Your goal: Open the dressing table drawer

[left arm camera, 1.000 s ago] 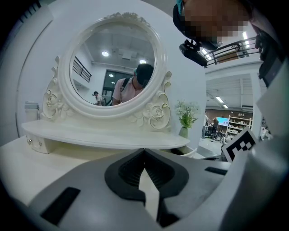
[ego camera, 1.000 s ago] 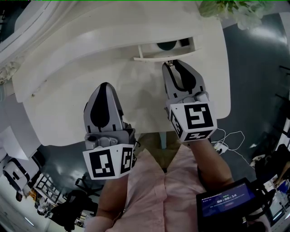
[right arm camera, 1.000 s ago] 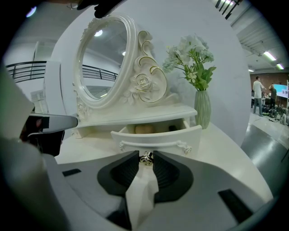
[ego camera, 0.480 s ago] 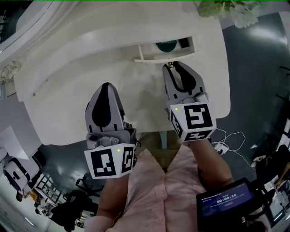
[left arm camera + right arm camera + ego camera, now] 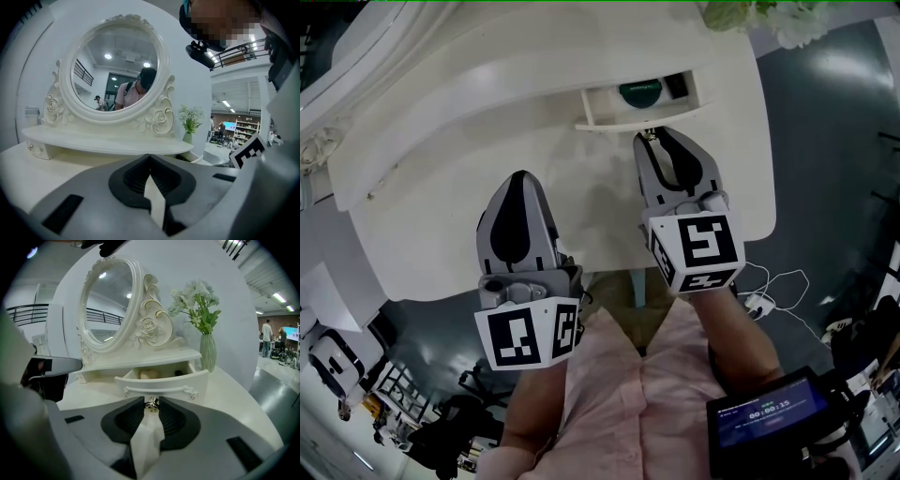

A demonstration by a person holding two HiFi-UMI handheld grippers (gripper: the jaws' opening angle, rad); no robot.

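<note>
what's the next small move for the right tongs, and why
Probably pull straight back a little more: the right tongs are closed on the knob, and the drawer is only partly open.

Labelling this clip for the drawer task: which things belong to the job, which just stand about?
Job: dressing table drawer, partly open; drawer knob; right gripper, shut on the knob.
Idle: mirror; vase of flowers; left gripper, shut and empty.
</note>
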